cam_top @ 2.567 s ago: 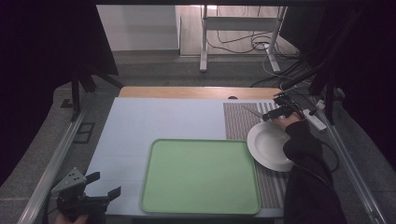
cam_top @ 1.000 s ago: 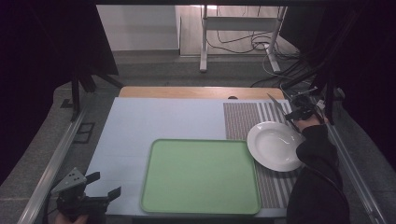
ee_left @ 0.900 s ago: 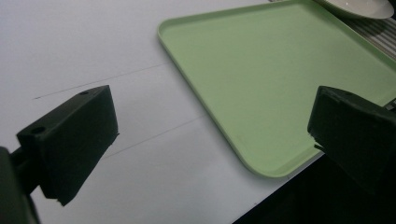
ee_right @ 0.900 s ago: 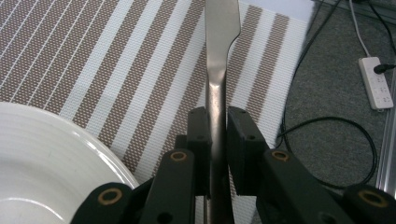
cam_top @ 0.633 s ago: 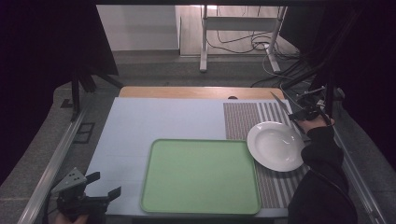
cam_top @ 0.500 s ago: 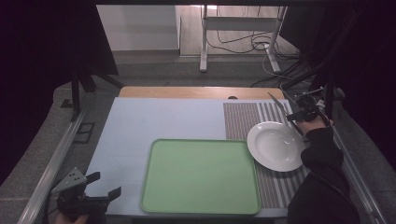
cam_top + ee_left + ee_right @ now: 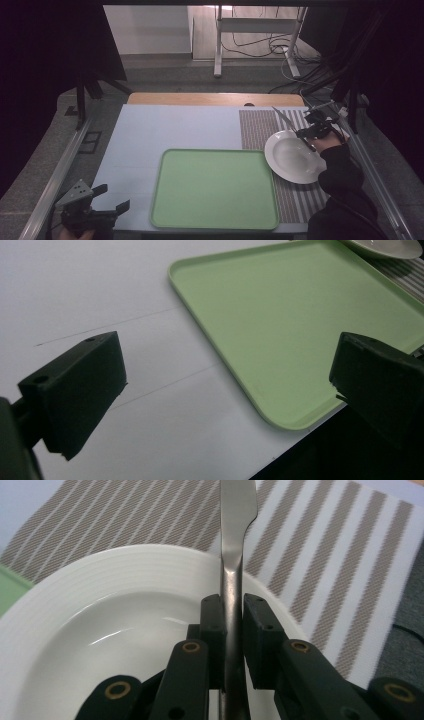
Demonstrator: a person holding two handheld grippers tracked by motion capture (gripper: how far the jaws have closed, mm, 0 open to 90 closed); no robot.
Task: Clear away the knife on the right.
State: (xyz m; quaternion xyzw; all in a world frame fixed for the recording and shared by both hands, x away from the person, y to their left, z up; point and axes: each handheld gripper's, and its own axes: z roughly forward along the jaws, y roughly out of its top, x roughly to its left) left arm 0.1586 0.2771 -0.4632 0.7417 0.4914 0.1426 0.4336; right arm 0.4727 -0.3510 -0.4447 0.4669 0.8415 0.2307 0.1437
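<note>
A knife (image 7: 235, 540) is being pinched by the right hand-held gripper (image 7: 232, 630) above the plate (image 7: 100, 650); the left hand-held gripper (image 7: 225, 385) is being held spread.

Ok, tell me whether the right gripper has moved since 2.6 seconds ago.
Yes. The right gripper, shut on the knife, has shifted right, from the white plate's far edge toward the striped placemat's right edge.

Dark room; grey floor (image 7: 165, 75); cables (image 7: 260, 47) beyond table (image 7: 215, 98)

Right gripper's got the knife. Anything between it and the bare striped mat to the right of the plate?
Nothing visible. The right gripper is shut on the knife, held above the white plate's far rim, blade pointing out over the striped placemat. The mat beyond and beside the plate lies bare.
</note>
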